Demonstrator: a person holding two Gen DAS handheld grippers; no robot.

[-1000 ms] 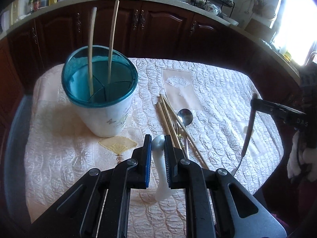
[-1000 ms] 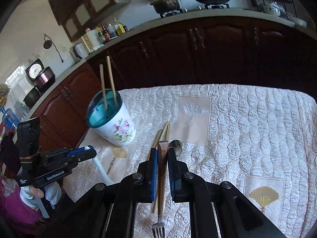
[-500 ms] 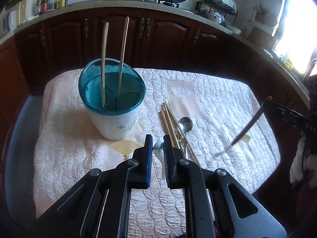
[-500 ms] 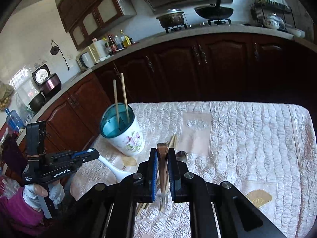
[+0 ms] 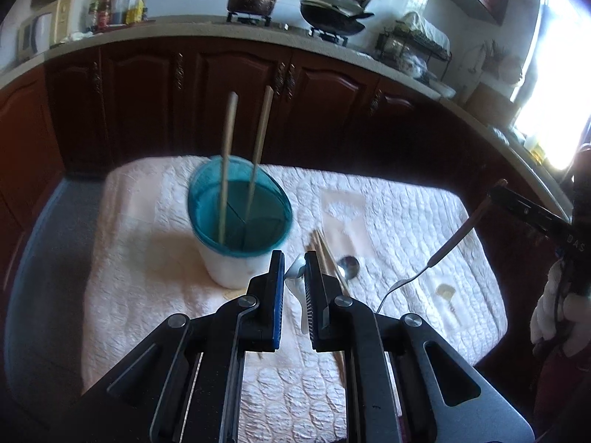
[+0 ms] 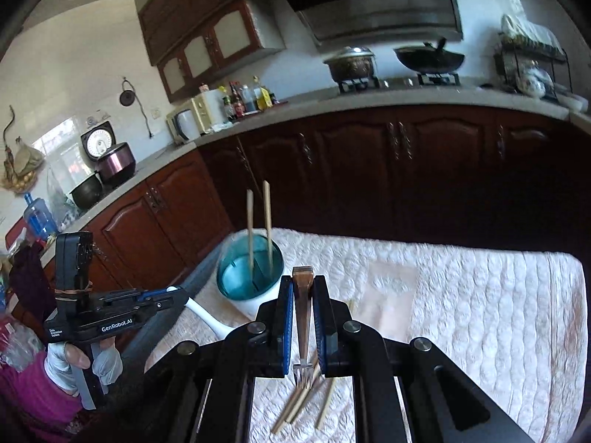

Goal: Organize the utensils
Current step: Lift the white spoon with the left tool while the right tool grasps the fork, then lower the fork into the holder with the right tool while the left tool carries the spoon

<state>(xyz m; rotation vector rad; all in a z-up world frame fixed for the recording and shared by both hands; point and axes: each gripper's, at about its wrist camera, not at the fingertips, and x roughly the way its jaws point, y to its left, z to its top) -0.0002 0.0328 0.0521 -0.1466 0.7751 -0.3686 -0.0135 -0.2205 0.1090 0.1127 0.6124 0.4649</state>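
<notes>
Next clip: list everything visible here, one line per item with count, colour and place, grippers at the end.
Utensil holder, white floral cup with teal rim: one, on the quilt's left part.
Wooden chopsticks standing in holder: two, tan, upright.
Loose wooden chopsticks: several, tan, lying on the quilt right of the holder.
Metal spoon: one, silver, lying beside the loose chopsticks.
White ceramic spoon: one, held off the table.
Brown-handled metal fork: one, held, tines down.
Quilted tablecloth: one, cream, over the table.
Pot and wok: one each, dark, on the stove.
Left gripper: shut on the white spoon.
Right gripper: shut on the fork.
</notes>
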